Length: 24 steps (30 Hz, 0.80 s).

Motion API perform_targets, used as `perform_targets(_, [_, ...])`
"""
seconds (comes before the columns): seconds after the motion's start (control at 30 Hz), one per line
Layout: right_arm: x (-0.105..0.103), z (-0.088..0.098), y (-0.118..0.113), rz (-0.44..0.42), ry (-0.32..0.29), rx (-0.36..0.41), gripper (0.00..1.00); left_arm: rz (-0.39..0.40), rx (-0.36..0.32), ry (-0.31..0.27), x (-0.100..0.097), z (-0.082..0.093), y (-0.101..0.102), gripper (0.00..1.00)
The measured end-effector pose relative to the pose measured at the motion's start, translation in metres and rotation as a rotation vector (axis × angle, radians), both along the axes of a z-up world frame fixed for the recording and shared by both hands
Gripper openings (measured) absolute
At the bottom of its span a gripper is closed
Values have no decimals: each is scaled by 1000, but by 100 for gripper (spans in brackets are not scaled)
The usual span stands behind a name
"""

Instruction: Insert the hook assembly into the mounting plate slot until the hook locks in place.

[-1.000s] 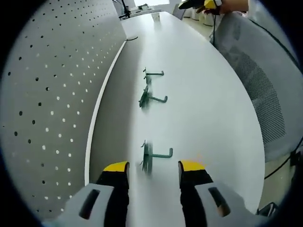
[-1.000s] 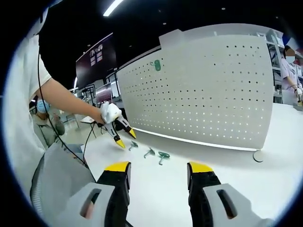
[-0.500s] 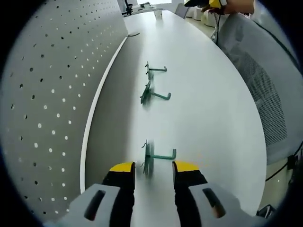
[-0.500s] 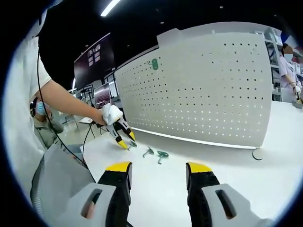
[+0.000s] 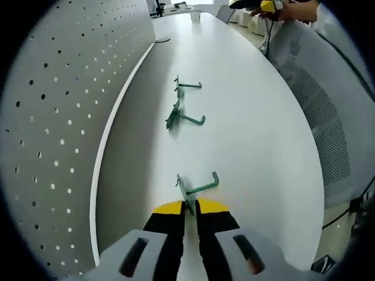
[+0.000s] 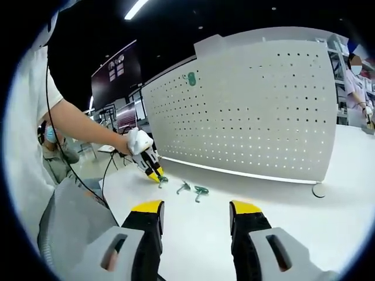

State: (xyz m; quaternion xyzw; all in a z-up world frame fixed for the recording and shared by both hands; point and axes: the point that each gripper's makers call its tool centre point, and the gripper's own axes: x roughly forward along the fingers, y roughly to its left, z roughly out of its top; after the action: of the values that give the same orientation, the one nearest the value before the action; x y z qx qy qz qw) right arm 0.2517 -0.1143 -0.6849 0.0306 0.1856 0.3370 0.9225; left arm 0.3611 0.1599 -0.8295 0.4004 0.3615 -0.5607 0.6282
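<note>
We see the left gripper clamped narrow on the nearest green hook, low on the white table beside the pegboard. Two more hooks lie beyond. The right gripper hangs wide, holding nothing.

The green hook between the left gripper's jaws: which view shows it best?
The left gripper view: the green hook lies close and sharp on the table, its plate end between the closed jaws of the left gripper. The right gripper view shows it far and tiny.

Grey grippers with yellow-tipped black jaws (white short sleeve, thin black cable).
</note>
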Motion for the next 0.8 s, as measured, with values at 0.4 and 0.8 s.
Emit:
perform_targets(0.4, [-1,1,-2,-7,-7,1,42,70,-1,-34,2,1,-1,3])
perform_targets(0.8, [-1,3,-2,-7,-13,-3,42,111,-58,-53,2,2,-2,1])
